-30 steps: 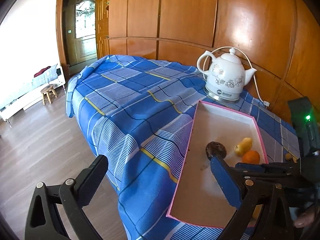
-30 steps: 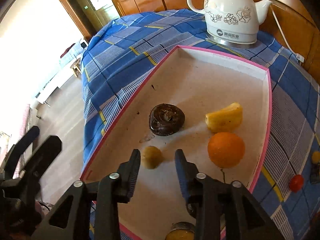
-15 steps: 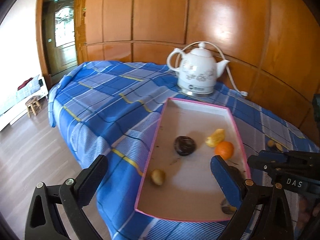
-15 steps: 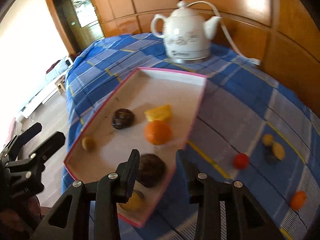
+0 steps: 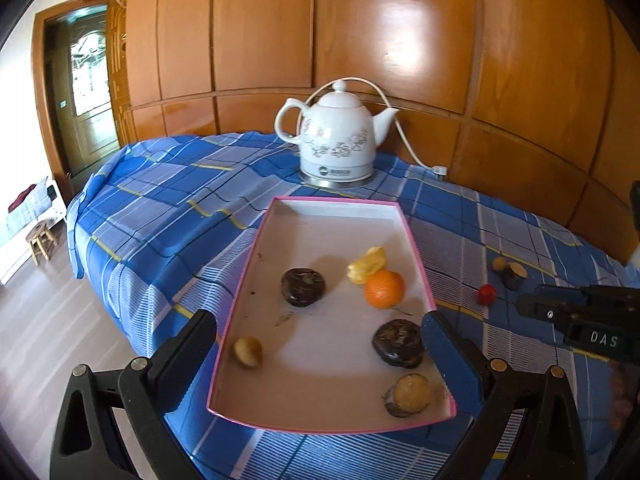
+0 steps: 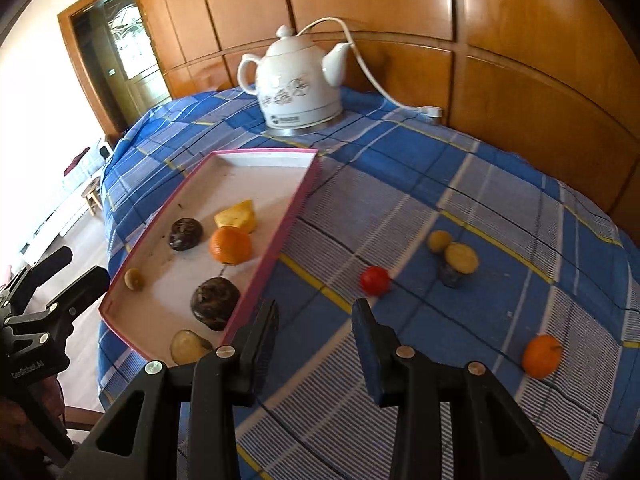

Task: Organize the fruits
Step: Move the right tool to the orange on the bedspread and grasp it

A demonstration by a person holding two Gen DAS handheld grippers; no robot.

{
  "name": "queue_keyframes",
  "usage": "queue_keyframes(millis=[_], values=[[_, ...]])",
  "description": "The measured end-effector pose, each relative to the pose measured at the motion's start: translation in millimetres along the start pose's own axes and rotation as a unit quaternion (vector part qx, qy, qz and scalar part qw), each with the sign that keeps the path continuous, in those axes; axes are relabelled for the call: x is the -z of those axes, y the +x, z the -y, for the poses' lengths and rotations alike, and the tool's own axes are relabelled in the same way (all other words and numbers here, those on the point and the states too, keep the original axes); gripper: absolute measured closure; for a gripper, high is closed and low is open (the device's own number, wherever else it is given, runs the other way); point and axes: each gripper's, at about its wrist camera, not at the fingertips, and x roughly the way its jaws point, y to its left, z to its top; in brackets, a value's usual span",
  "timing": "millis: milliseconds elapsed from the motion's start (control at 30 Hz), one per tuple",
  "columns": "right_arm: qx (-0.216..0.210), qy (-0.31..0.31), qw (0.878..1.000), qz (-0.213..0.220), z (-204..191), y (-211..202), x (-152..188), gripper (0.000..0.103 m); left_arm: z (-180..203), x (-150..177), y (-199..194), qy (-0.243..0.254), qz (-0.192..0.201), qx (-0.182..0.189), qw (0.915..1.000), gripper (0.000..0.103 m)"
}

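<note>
A pink-rimmed white tray (image 5: pixel 340 208) (image 6: pixel 296 200) lies on the blue plaid cloth. In it are an orange (image 5: pixel 384 289) (image 6: pixel 231 244), a yellow fruit piece (image 5: pixel 368 264), two dark brown fruits (image 5: pixel 303 286) (image 5: pixel 399 343), a small tan fruit (image 5: pixel 248 351) and a cut fruit (image 5: pixel 408 394). On the cloth to the right lie a red fruit (image 6: pixel 374 280), a second orange (image 6: pixel 541 356) and small yellow fruits (image 6: pixel 460 258). My left gripper (image 5: pixel 316 344) is open and empty above the tray's near end. My right gripper (image 6: pixel 316 320) is open and empty above the cloth, right of the tray.
A white ceramic kettle (image 5: pixel 338 140) (image 6: pixel 298 86) with a cord stands behind the tray, against the wooden panel wall (image 5: pixel 400 40). The table's left edge drops to the floor, with a small stool (image 5: pixel 40 240) beyond.
My right gripper has moved out of the tray to the right, over the cloth, leaving the small tan fruit in the tray. My left gripper has turned right, facing the tray.
</note>
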Motion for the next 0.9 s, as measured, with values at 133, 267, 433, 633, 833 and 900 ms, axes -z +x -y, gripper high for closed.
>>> queue_keyframes(millis=[133,267,433,633,833,900], values=[[0.011,0.007,1.000,0.005,15,-8,1,0.065,9,0,0,0.011,0.000,0.004,0.9999,0.000],[0.024,0.012,1.000,0.010,30,-17,2,0.065,18,0,0,0.022,-0.001,0.013,0.9997,0.000],[0.043,0.015,0.999,0.010,49,-24,2,0.065,28,0,1,0.033,-0.005,0.028,0.9991,0.000],[0.076,0.020,0.997,0.006,81,-31,3,0.065,40,0,8,0.035,-0.026,0.056,0.9975,0.000],[0.108,0.034,0.994,0.006,117,-36,6,0.065,61,-5,7,0.064,-0.016,0.067,0.9956,0.000],[0.117,0.046,0.992,0.007,131,-36,9,0.065,66,-7,8,0.069,-0.017,0.074,0.9948,0.000]])
